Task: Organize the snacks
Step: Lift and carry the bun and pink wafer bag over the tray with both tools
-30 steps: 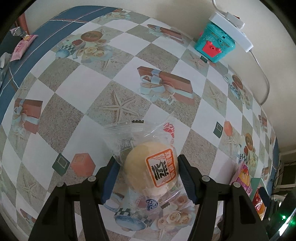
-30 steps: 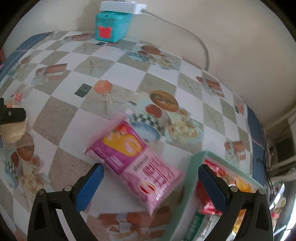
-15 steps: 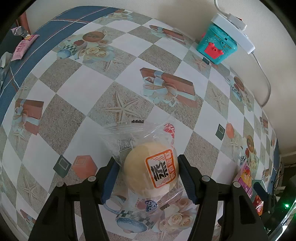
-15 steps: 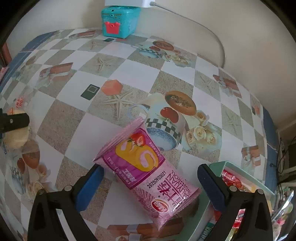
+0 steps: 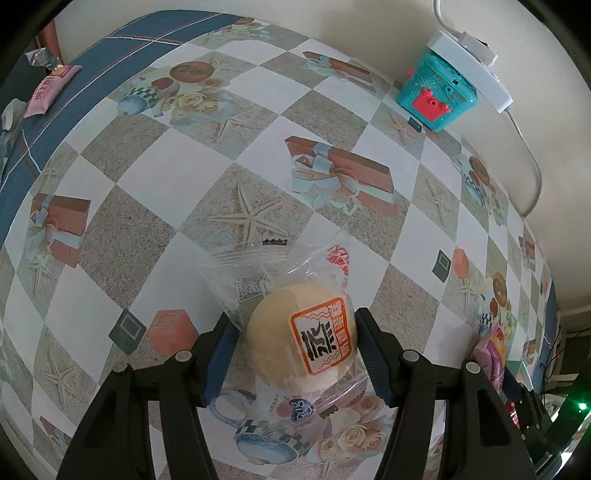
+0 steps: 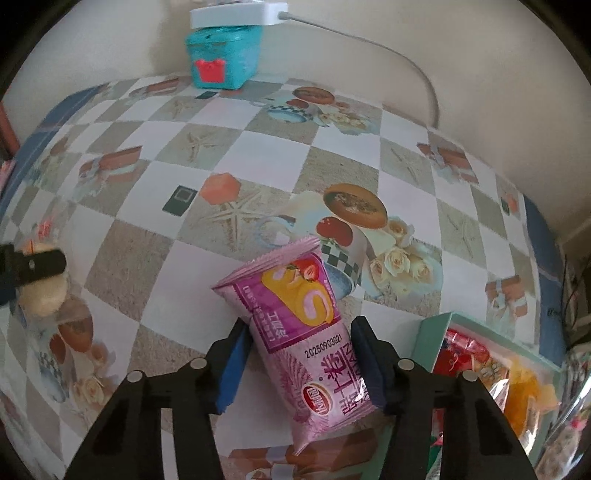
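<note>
Left gripper (image 5: 295, 354) first: its two black arms with blue ribbed pads are clamped on a round, pale yellow steamed bun in a crinkly clear plastic wrapper (image 5: 301, 341), one pad pressed to each side. The bun is smooth and domed, with an orange-framed label square on its front; the loose end of the wrapper fans out ahead of the fingertips, glossy and creased, showing a small QR code. It sits low over the glossy checkered tablecloth printed with starfish, gift boxes and roses (image 5: 140, 192); whether it touches the cloth I cannot tell.

Over to the right gripper (image 6: 299, 354), and it is closed around a pink-purple foil packet with a swiss-roll picture (image 6: 299, 325). The packet is a soft pillow shape with crimped, serrated ends, angled up and to the left between the blue pads, its far end poking well past the fingertips. Just to the right lies a pale green tray (image 6: 430, 339) packed with shiny red and orange wrapped snacks.

At the back, against the cream wall, stands a teal toy box with a red clasp (image 6: 221, 59), a white power strip (image 6: 236, 14) lying flat on top, its cord curving away rightward.
</note>
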`<action>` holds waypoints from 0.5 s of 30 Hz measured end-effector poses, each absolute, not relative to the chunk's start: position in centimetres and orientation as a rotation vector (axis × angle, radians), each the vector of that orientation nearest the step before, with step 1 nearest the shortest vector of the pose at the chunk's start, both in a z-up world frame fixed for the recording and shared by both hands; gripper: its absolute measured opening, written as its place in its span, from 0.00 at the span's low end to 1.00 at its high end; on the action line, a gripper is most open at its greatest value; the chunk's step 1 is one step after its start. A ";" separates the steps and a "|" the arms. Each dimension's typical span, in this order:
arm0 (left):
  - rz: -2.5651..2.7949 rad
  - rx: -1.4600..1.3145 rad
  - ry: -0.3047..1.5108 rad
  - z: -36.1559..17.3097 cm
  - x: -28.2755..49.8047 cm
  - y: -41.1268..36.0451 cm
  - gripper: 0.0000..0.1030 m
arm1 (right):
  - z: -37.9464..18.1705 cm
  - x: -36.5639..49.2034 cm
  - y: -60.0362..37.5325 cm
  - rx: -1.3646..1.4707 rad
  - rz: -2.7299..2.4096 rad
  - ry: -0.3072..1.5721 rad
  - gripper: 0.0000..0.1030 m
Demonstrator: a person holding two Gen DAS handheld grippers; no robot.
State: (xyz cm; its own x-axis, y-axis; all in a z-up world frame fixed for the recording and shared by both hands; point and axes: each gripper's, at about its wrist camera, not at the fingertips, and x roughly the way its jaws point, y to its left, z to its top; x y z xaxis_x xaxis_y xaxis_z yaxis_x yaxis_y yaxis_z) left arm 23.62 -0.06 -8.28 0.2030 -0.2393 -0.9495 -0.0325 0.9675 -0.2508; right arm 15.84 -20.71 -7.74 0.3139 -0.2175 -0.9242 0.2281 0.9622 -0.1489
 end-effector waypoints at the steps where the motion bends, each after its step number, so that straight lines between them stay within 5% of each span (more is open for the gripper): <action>1: -0.146 -0.234 1.362 -8.3 23.6 -0.1 0.63 | -7.7 15.8 -20.7 0.027 -0.293 1.218 0.55; 15: -0.127 -0.183 1.345 -8.2 23.3 -0.8 0.63 | -8.2 16.1 -20.5 0.074 -0.327 1.246 0.54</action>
